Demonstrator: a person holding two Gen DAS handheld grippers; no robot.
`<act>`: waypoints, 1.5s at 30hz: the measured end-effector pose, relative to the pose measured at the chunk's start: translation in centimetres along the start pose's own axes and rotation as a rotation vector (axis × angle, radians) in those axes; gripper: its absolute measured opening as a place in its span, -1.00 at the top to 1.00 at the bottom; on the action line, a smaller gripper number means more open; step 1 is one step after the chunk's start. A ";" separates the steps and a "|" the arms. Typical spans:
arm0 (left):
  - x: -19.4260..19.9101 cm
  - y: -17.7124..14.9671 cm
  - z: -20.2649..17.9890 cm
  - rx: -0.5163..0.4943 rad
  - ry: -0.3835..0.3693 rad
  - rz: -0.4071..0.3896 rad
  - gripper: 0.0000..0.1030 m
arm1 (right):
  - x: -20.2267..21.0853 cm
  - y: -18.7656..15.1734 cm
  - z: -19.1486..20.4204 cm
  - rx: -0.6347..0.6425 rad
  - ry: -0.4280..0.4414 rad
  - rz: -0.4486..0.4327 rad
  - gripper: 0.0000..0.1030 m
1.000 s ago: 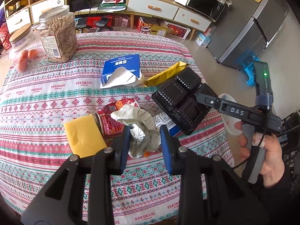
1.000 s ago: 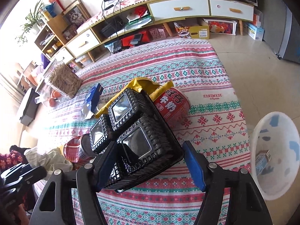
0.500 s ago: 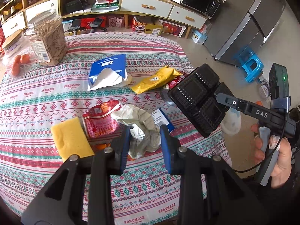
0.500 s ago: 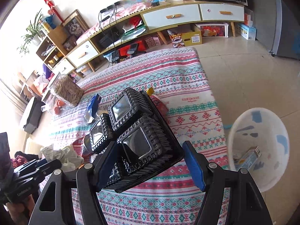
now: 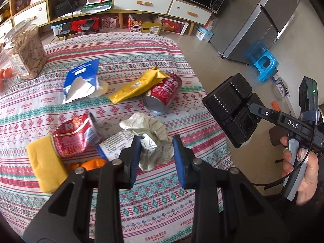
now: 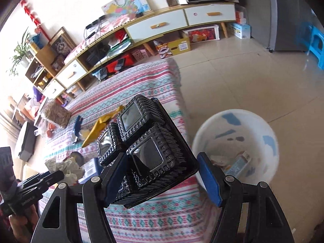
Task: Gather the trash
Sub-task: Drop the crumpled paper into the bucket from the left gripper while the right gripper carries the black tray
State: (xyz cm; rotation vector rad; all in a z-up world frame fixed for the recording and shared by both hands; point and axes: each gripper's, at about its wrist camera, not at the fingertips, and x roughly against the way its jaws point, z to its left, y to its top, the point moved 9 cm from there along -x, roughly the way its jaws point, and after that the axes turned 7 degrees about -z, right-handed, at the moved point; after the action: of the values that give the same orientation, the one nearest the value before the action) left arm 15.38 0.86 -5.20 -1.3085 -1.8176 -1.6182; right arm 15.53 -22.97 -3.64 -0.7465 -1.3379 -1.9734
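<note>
Carried clear of the striped tablecloth (image 5: 121, 46), the black plastic compartment tray (image 6: 145, 154) now hangs past the table's edge, where a second ago it sat over the clutter in the middle. In the right wrist view the white waste bin (image 6: 261, 125) has slid from the 4 o'clock rim toward the centre-right and grown larger, so the tray's lower corner sits near its rim, at about 3 o'clock from the tray. The right gripper (image 6: 162, 178) is clamped on that tray. Its left blue pad presses the tray's side, while the right pad appears to stand just off the far corner, so the hold may rest on a lip I cannot see. A box and scraps already lie inside the bin.

Next in size, the crumpled paper wad (image 5: 149, 139) has travelled along with the left gripper (image 5: 155, 156), which is pinched on it and held above the cloth. The red can (image 5: 164, 95), yellow wrapper (image 5: 137, 87), blue packet (image 5: 83, 77), crushed red pouch (image 5: 75, 135) and yellow sponge (image 5: 45, 168) lie on the cloth, now uncovered at 11 to 9 o'clock from the left gripper.

My reading: the tray is nearly over the bin, and letting go once it is centred should drop it in. The wad would follow.
</note>
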 end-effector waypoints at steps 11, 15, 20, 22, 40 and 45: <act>-3.5 0.4 -6.8 -0.083 -0.062 0.030 0.36 | 2.6 -0.4 -9.3 -0.102 -0.110 -0.005 -0.39; -5.3 0.4 -10.5 -0.117 -0.117 0.048 0.36 | 3.4 -0.6 -12.3 -0.127 -0.153 -0.008 -0.39; -8.2 0.7 -14.5 -0.157 -0.159 0.064 0.35 | 4.6 -1.2 -15.7 -0.148 -0.202 -0.012 -0.39; -9.3 0.6 -15.7 -0.153 -0.189 0.081 0.35 | 5.1 -1.5 -17.0 -0.165 -0.218 -0.009 -0.39; -13.2 1.1 -19.4 -0.206 -0.157 0.034 -0.50 | 6.2 -2.2 -20.9 -0.221 -0.253 -0.005 -0.39; -12.2 1.4 -19.0 -0.204 -0.164 0.026 -0.62 | 5.9 -2.1 -20.6 -0.220 -0.257 -0.002 -0.39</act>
State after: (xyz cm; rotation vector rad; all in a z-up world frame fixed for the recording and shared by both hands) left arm 17.01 -21.41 -8.80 -1.5892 -1.7542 -1.7665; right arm 8.05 -42.80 -7.12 -1.1359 -1.2741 -2.1029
